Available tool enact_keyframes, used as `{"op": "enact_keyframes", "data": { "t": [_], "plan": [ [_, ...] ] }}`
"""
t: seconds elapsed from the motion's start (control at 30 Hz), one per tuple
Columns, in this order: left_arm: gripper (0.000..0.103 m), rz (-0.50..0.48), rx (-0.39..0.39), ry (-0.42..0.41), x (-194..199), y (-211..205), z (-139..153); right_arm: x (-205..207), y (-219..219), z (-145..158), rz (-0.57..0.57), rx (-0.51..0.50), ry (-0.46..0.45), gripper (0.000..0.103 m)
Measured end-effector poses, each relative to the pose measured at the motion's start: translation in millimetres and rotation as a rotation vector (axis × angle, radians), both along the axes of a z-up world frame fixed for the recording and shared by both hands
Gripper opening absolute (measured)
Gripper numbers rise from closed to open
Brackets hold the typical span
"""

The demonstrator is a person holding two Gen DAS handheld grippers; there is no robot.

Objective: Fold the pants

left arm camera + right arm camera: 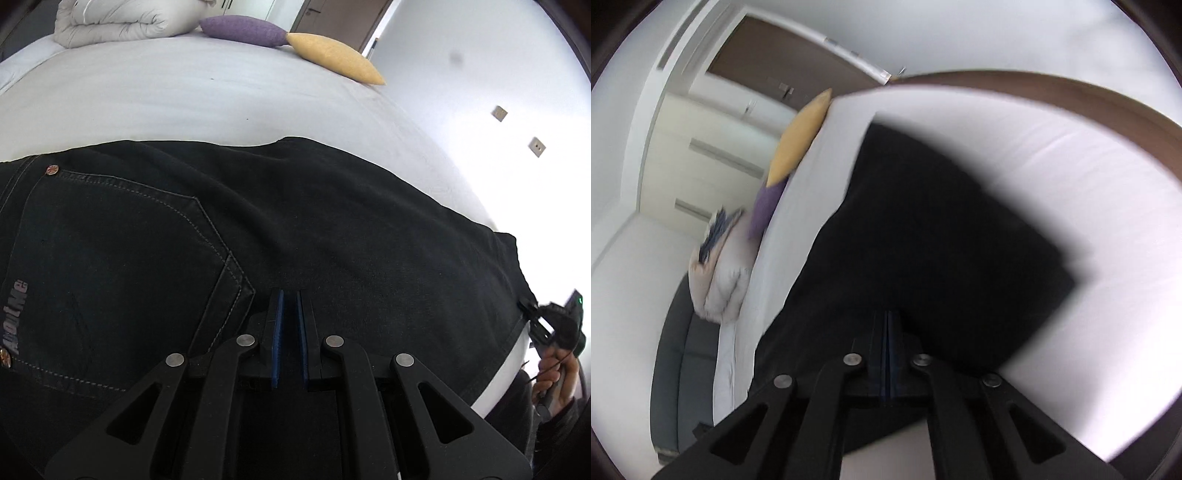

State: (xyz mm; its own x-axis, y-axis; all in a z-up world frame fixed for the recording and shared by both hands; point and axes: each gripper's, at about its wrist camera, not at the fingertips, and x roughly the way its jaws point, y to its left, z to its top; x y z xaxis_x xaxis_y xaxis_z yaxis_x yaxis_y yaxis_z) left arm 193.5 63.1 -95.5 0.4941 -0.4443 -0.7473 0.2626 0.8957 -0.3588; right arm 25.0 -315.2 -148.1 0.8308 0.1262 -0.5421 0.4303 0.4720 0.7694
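Black jeans (295,221) lie across the white bed (166,99), back pocket (110,266) at the left. My left gripper (290,299) rests on the jeans by the pocket corner, its blue pads a narrow gap apart with no cloth between them. My right gripper (888,317) is shut on the hem end of the jeans (923,240) and holds it lifted off the bed; this view is blurred. The right gripper also shows in the left wrist view (532,310) at the far right edge of the cloth.
A folded white duvet (122,18), a purple cushion (243,31) and a yellow cushion (336,57) lie at the far side of the bed. A white wall (498,74) with two switch plates is to the right. A brown bed frame (1071,92) edges the mattress.
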Motion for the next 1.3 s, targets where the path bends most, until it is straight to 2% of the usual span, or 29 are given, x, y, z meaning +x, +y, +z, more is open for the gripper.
{"op": "enact_keyframes", "data": {
  "t": [0.07,0.17,0.2,0.27,0.3,0.4,0.47,0.63,0.77,0.87,0.93,1.0,1.03,1.07,1.13,1.23,1.3],
  "plan": [
    [0.007,0.020,0.001,-0.005,2.2,-3.5,6.0,-28.4,-16.4,8.7,-0.060,-0.006,-0.030,0.002],
    [0.007,0.001,-0.029,-0.036,-0.5,-19.9,16.2,-85.7,-29.9,30.3,-0.177,-0.041,-0.047,0.056],
    [0.007,-0.011,-0.028,-0.036,-2.4,-23.7,17.9,-95.2,-31.5,31.8,-0.199,-0.022,-0.067,0.057],
    [0.007,-0.041,-0.019,-0.020,-4.2,-37.3,15.3,-97.0,-33.4,30.4,-0.174,0.039,-0.099,0.057],
    [0.007,-0.047,-0.010,-0.010,-4.9,-41.2,12.7,-78.6,-24.3,34.1,-0.162,0.045,-0.097,0.057],
    [0.007,-0.044,-0.024,-0.003,-9.9,-45.5,0.5,-54.7,-10.0,20.6,-0.124,0.082,-0.035,0.056],
    [0.007,-0.043,-0.050,0.014,-9.9,-39.5,-2.3,-68.8,-8.5,8.1,-0.156,0.095,-0.032,0.050],
    [0.007,-0.043,-0.035,0.016,-11.5,-46.9,-16.9,-64.1,-5.6,8.9,-0.141,0.166,-0.067,0.052],
    [0.007,-0.048,-0.051,0.022,-15.4,-49.1,-17.5,-53.0,-1.9,5.0,-0.134,0.173,-0.073,0.052],
    [0.007,-0.053,-0.056,0.024,-18.6,-37.8,-16.3,-45.8,-6.6,-1.3,-0.167,0.204,-0.090,0.045],
    [0.007,-0.052,-0.056,0.023,-19.2,-41.4,-17.7,-38.2,-9.0,0.8,-0.164,0.188,-0.096,0.036],
    [0.007,-0.054,-0.062,0.022,-19.2,-38.0,-17.6,-29.7,-10.1,0.9,-0.162,0.189,-0.081,0.014],
    [0.007,-0.056,-0.066,0.021,-19.2,-36.2,-17.3,-26.9,-9.9,1.0,-0.166,0.191,-0.073,0.014],
    [0.007,-0.056,-0.071,0.023,-19.4,-34.6,-17.5,-26.0,-8.2,3.2,-0.175,0.180,-0.062,0.012],
    [0.007,-0.053,-0.077,0.025,-19.2,-31.8,-16.1,-20.5,4.3,20.6,-0.153,0.086,-0.055,0.011],
    [0.007,-0.039,-0.080,0.032,-20.2,-32.7,-10.2,-7.2,39.9,60.4,-0.065,-0.139,-0.045,0.011],
    [0.007,-0.042,-0.121,0.032,-21.1,-33.6,-4.4,7.5,80.2,87.3,0.035,-0.319,-0.042,0.010]
  ]
}}
